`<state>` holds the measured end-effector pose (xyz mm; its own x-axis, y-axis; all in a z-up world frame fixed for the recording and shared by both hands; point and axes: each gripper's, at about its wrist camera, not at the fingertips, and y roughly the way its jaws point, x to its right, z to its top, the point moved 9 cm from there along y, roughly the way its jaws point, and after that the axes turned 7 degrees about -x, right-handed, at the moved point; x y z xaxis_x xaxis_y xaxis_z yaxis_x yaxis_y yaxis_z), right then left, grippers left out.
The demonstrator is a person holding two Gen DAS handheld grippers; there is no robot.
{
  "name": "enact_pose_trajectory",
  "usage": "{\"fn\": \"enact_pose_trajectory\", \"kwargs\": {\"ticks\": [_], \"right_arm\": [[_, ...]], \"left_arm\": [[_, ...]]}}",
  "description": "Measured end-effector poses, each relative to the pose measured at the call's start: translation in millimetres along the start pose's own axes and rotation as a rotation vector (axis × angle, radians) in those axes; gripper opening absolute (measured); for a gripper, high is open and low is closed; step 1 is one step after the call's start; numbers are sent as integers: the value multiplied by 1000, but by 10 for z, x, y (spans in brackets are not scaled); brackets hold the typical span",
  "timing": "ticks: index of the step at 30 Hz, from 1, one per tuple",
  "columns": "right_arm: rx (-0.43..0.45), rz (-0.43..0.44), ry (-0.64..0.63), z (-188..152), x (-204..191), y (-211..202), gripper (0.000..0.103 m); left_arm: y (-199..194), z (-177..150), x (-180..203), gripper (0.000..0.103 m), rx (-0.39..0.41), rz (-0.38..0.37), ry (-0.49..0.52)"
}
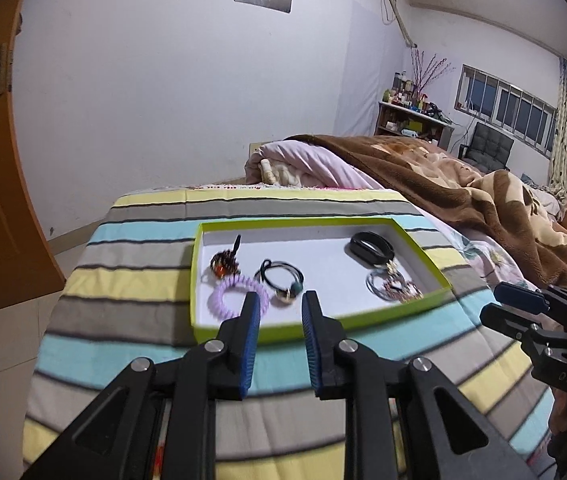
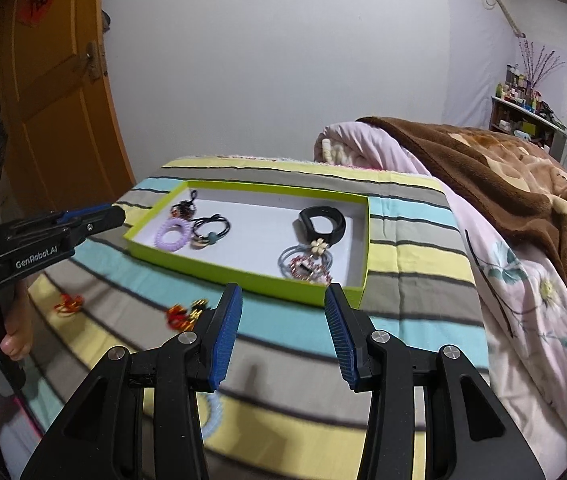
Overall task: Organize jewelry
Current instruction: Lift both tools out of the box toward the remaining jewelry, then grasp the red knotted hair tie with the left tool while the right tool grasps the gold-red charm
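A shallow green tray lies on the striped bedspread. It holds a purple spiral hair tie, a black elastic with beads, a brown beaded clip, a black band and a sparkly ornament. On the spread in front lie a red-gold trinket, a red cord knot and a pale blue coil tie. My left gripper is open and empty over the tray's near rim. My right gripper is open and empty just before the tray.
A brown blanket and pink quilt are heaped to the right of the tray. An orange door stands at the left. The bedspread's left edge drops to a tiled floor.
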<state>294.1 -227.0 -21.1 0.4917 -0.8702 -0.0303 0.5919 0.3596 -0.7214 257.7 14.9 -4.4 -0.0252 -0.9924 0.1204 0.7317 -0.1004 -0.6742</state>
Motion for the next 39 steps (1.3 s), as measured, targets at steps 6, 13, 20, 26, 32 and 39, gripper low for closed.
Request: {"fn": "enact_pose_trajectory", "kwargs": {"ticks": [6, 13, 20, 26, 32, 39], "right_arm": [[28, 1, 8, -180, -105, -303, 44], [54, -7, 6, -385, -216, -559, 44], [61, 23, 20, -534, -304, -675, 44], [47, 35, 19, -641, -353, -690, 44], [38, 37, 20, -706, -374, -713, 44], [33, 45, 19, -719, -373, -678, 44]], "left_arm": [[-314, -226, 22, 22, 23, 23, -2], [-614, -452, -15, 22, 53, 31, -34], [-829, -681, -58, 22, 67, 50, -36], [-915, -816, -70, 22, 65, 48, -37], [-947, -890, -192, 22, 59, 58, -80], [-928, -945, -296, 22, 48, 72, -104]]}}
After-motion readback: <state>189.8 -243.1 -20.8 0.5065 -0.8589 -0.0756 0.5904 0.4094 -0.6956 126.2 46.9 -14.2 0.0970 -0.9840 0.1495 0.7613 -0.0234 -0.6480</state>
